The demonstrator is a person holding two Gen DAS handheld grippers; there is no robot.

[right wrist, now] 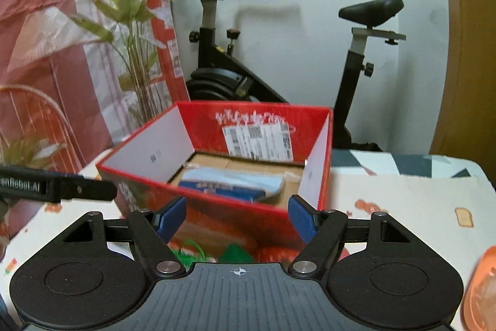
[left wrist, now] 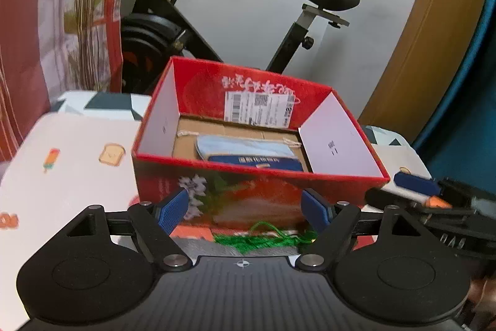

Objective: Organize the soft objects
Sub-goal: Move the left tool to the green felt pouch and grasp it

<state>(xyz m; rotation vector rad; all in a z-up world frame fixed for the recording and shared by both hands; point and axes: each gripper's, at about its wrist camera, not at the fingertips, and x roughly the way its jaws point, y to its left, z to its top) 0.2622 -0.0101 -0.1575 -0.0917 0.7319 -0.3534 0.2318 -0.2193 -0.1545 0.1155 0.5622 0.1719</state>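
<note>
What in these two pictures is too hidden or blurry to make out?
- Green thing: left wrist view, blurred, partly behind the left hand-held gripper.
- Dark blue pack in the red box: lettering blurred, front wall hides its lower part.
- Orange thing: right wrist view, cut off by the right edge.

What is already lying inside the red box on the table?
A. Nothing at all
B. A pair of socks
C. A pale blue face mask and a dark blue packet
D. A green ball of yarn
C: inside the red box, a pale blue face mask lies on the cardboard bottom with a dark blue packet in front of it; the green tassel lies outside, on the table.
</note>
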